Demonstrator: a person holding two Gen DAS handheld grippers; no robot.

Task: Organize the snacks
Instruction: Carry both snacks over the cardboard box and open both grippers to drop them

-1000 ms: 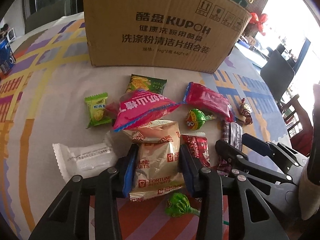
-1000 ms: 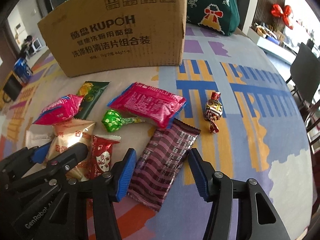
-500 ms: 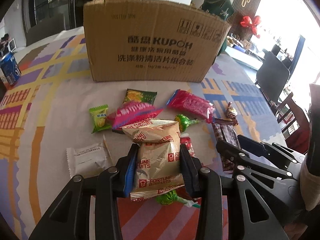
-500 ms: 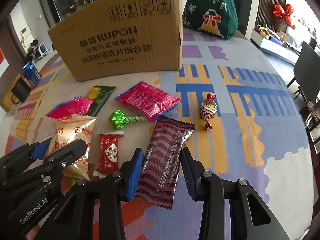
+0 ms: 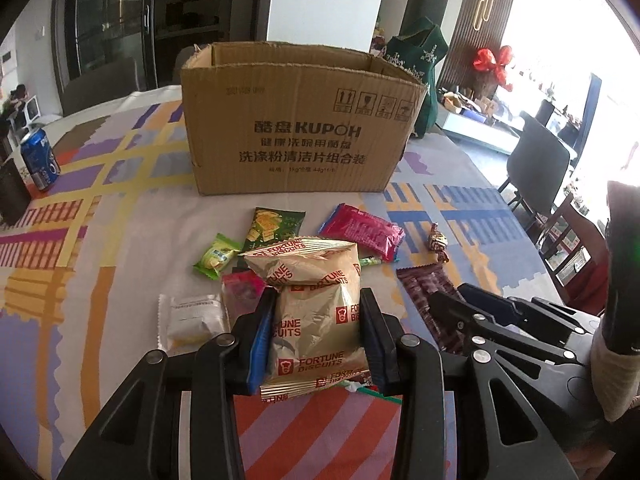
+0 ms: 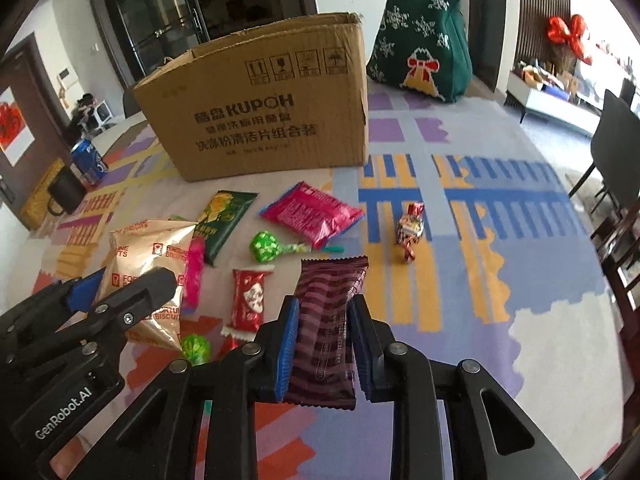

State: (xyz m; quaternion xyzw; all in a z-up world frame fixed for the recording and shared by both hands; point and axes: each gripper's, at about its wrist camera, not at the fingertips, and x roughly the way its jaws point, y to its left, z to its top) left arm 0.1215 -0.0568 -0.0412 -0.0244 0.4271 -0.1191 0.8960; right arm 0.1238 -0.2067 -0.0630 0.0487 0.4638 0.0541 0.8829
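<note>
My left gripper (image 5: 318,312) is shut on a gold Fortune Biscuits bag (image 5: 316,312) and holds it above the table. My right gripper (image 6: 324,320) is shut on a dark maroon striped snack bar (image 6: 328,320), also lifted. An open cardboard box (image 5: 296,128) stands at the back of the table; it also shows in the right wrist view (image 6: 264,104). Loose snacks lie in front of it: a pink packet (image 6: 312,214), a green chips packet (image 6: 222,220), a green lollipop (image 6: 266,246), a red candy (image 6: 248,300), a wrapped sweet (image 6: 410,230).
A blue soda can (image 5: 40,158) and a dark mug (image 6: 66,192) stand at the table's left. A green knitted bag (image 6: 420,40) sits behind the box to the right. A white packet (image 5: 192,320) and a light green candy (image 5: 216,256) lie left. Chairs stand right (image 5: 538,164).
Both grippers have risen and pulled back from the table with their snacks; the right gripper closed on the maroon bar and lifted it. The box's open top now shows.
</note>
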